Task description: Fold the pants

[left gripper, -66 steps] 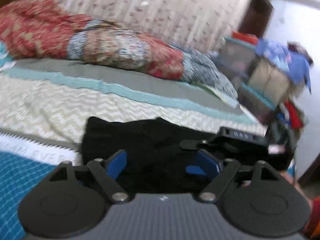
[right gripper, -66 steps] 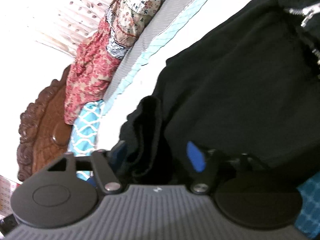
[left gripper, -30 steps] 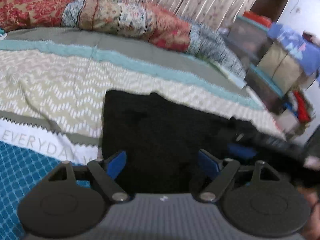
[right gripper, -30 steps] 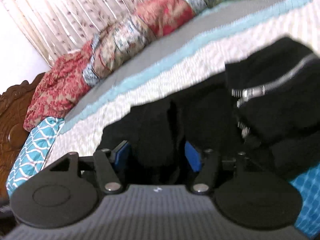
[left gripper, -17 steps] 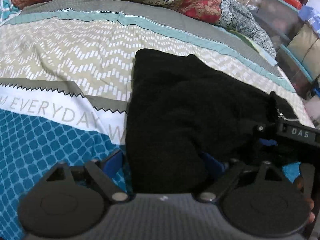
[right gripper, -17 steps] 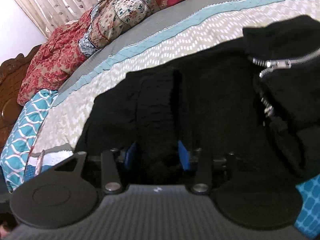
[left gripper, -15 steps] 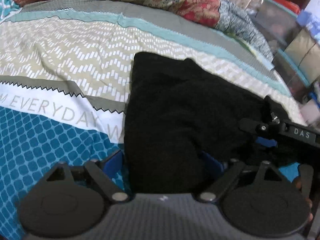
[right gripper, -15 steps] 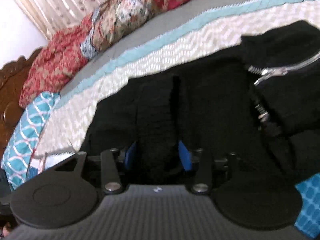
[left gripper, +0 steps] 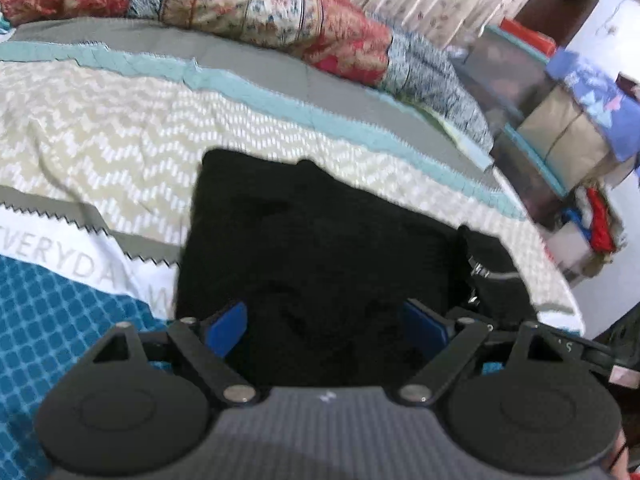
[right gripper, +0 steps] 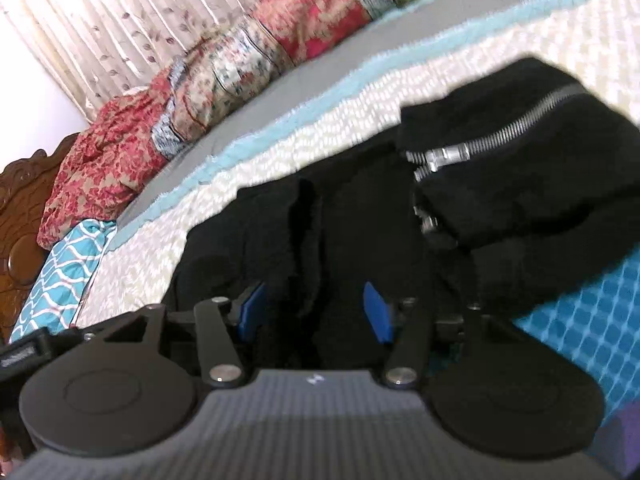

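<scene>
While the black pants (left gripper: 320, 248) lie folded into a soft, fuzzy slab on the patterned bedspread (left gripper: 100, 136), the left gripper (left gripper: 326, 326) gapes wide over them. The right gripper (right gripper: 312, 312) stands half-open astride a thick ridge — whether it pinches, I cannot tell.

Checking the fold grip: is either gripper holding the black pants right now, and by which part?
The right gripper holds a bunched fold of the black pants near their edge. The left gripper stands open over them, holding nothing.

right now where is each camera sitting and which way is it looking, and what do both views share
Left wrist: on the left gripper, looking down its fingers over the black pants across the bed toward stacked boxes; its jaws stand wide.
Right wrist: on the right gripper, facing the curtain and headboard; a bunched fold lies between its pads.
Shared: pants, their zipper, the floral quilt.
</scene>
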Action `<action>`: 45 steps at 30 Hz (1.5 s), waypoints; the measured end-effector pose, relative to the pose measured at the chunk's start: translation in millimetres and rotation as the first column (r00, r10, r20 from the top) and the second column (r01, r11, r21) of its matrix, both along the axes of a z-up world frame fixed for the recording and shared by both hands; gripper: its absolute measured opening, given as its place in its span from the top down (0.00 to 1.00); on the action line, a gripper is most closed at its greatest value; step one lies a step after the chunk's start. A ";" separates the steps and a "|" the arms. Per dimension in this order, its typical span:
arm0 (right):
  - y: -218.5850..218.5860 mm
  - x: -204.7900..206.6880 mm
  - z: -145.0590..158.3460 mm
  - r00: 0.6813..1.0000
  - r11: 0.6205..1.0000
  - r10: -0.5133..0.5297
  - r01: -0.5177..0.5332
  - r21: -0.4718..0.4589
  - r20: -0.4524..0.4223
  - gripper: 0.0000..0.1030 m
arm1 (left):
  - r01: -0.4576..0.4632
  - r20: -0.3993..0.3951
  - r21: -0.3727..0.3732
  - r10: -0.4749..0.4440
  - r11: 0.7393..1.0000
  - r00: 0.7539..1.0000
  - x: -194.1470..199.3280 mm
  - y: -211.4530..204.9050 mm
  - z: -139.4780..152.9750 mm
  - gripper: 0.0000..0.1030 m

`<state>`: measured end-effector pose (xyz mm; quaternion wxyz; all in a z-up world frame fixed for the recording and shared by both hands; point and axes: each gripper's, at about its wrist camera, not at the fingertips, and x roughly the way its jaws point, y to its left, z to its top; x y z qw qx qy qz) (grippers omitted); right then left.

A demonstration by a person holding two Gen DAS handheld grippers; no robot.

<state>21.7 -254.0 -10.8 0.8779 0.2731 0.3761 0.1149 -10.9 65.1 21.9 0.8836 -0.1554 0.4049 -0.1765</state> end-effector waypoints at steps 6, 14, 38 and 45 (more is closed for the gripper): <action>-14.8 6.0 -21.2 0.997 0.992 -0.025 0.034 0.125 -0.072 0.45 | 0.000 -0.048 0.164 0.008 0.986 0.999 12.2 -18.8 -20.5 0.16; -15.7 5.2 -24.7 0.997 0.986 -0.028 0.039 0.161 -0.066 0.45 | 0.013 -0.027 0.263 -0.006 0.965 1.000 10.6 -33.7 -27.2 0.12; -22.2 4.5 -31.3 0.998 0.984 -0.026 0.037 0.177 -0.063 0.45 | 0.022 -0.028 0.263 -0.015 0.965 0.999 11.7 -33.7 -28.4 0.06; -22.4 4.7 -31.5 0.998 0.984 -0.025 0.036 0.174 -0.063 0.45 | 0.028 -0.029 0.261 -0.022 0.965 0.999 12.3 -34.7 -29.1 0.02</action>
